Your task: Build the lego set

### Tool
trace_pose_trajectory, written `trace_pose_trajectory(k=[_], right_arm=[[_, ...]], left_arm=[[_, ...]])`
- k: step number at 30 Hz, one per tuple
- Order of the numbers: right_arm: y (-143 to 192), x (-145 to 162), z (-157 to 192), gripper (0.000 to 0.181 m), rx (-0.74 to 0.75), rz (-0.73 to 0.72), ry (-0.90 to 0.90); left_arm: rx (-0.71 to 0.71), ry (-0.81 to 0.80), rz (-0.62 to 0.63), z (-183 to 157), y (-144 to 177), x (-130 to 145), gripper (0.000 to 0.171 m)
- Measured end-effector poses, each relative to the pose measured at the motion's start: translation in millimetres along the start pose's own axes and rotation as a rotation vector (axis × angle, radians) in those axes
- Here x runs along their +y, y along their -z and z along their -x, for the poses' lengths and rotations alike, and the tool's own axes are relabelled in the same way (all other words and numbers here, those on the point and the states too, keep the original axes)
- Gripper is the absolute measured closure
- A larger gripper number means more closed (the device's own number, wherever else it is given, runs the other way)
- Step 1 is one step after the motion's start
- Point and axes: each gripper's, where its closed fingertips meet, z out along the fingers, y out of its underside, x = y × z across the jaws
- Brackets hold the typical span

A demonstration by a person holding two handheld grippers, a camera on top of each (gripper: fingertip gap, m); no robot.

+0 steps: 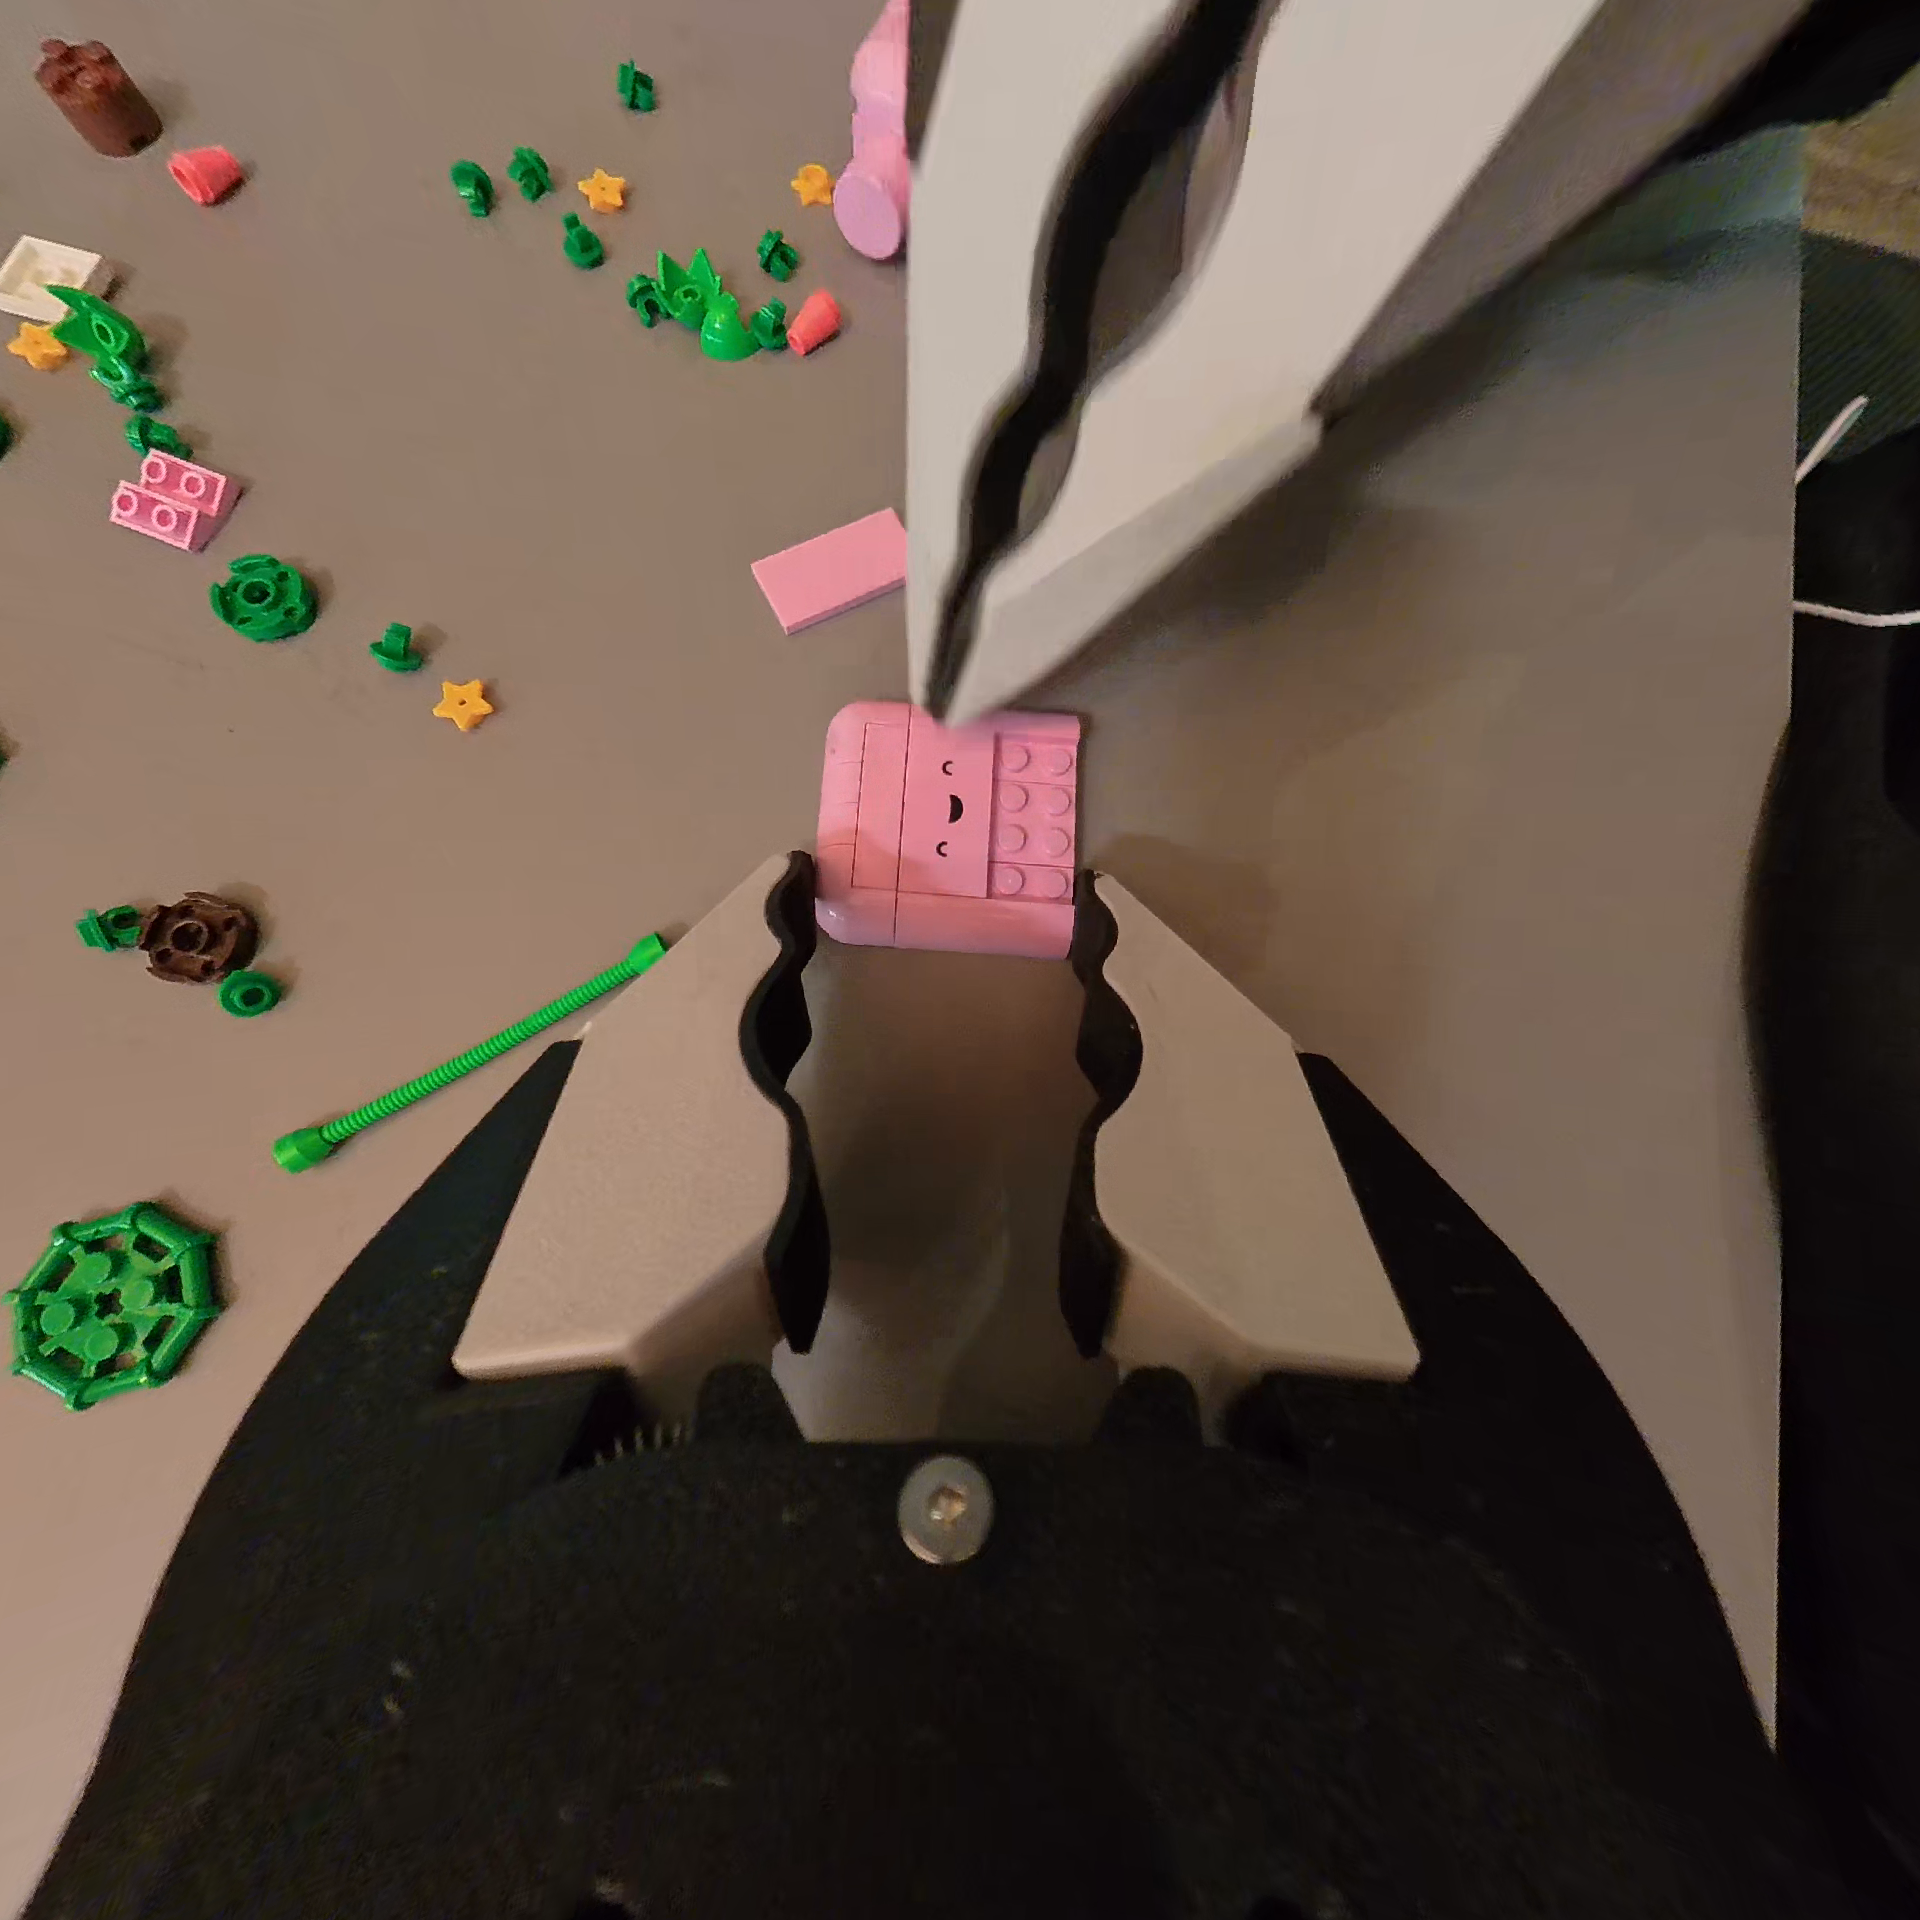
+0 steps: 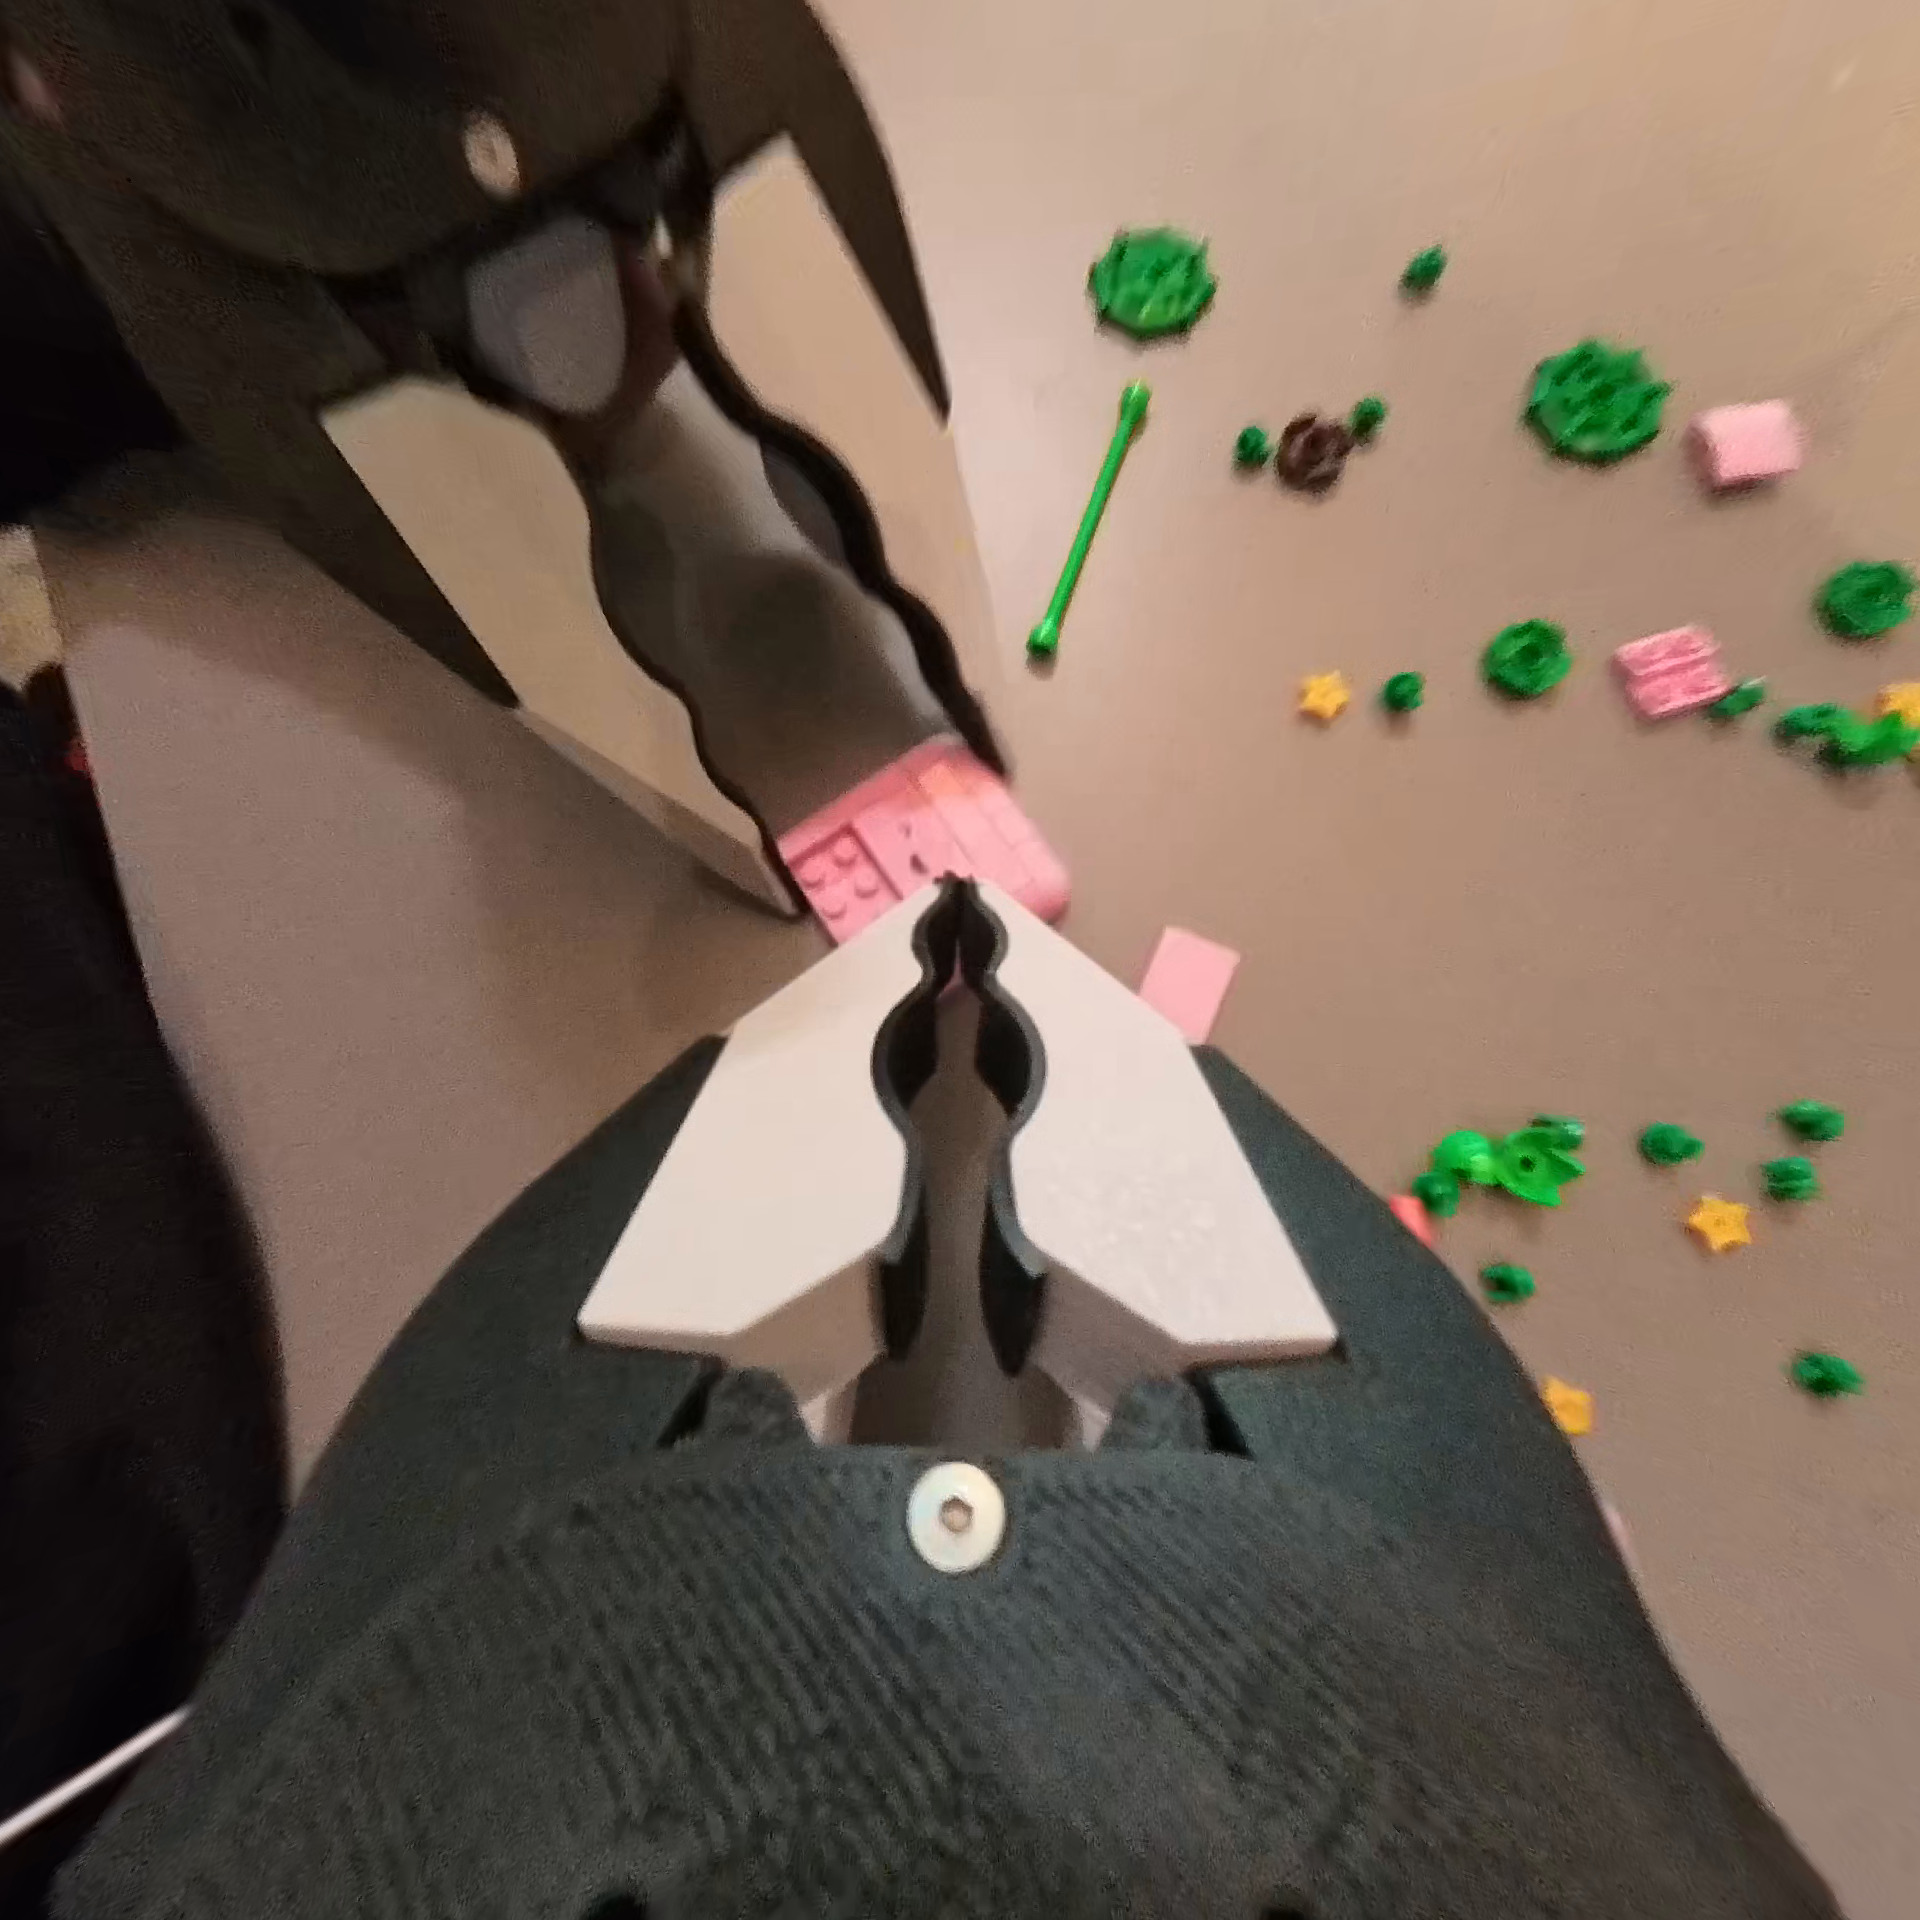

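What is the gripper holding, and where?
The left gripper clamps the pink face block by its two side edges. The right gripper, shut, holds nothing.

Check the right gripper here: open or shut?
Shut. In its own wrist view the right gripper has its wavy black pads meeting at the tips, which rest against the pink Lego block. Nothing visible is pinched between them.

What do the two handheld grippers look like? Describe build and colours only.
The left gripper and the right gripper look alike: a black, rough-textured body with a silver screw in the middle, two pale grey wedge-shaped fingers tapering to points, and black wavy pads lining their inner edges. No sleeves or hands show.
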Motion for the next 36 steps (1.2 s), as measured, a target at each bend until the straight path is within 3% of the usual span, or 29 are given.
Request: trace_pose_trajectory(k=[2,4,6,10,13,16,17,21,24,29,31,32,33,36], right_arm=[[-2,5,0,0.181,-0.009,0.005,-0.017],[8,-9,-7,0.181,0.024,-0.067,-0.031],[-2,2,-2,0.181,-0.004,-0.011,-0.039],[6,-11,-3,0.181,0.029,-0.063,-0.009],[-5,1,0,0.181,0.014,-0.008,-0.012],[-1,-6,-6,0.181,0.1,-0.019,0.047],[-8,3,-3,0.18,0.083,0.015,0.038],[1,-11,4,0.181,0.06,-0.075,0.001],[-6,0,9,0.181,-0.001,-0.039,-0.056],[31,-11,-43,0.181,0.245,-0.11,-0.003],[32,-5,-50,0.18,0.234,-0.052,-0.036],[26,3,-51,0.159,0.21,0.011,-0.056],[20,11,-49,0.152,0.186,0.06,-0.07],[9,19,-46,0.157,0.149,0.1,-0.095]], left_arm=[[-0.001,-0.001,0.0,0,0,0,0.124],[-0.002,-0.002,0.0,0,0,0,0.124],[-0.002,-0.002,0.0,0,0,0,0.124],[-0.003,-0.003,0.0,0,0,0,0.124],[-0.003,-0.002,0.001,0,0,0,0.124],[-0.003,-0.002,0.0,0,0,0,0.124],[-0.003,-0.002,0.0,0,0,0,0.124],[-0.003,-0.002,0.0,0,0,0,0.124],[-0.003,-0.002,0.0,0,0,0,0.124],[-0.003,-0.002,0.0,0,0,0,0.124],[0.001,-0.005,0.001,-1,0,0,0.124],[0.004,-0.009,0.001,-1,0,0,0.124],[0.011,-0.015,0.001,-3,0,0,0.124],[0.017,-0.026,0.002,-5,0,1,0.124]])
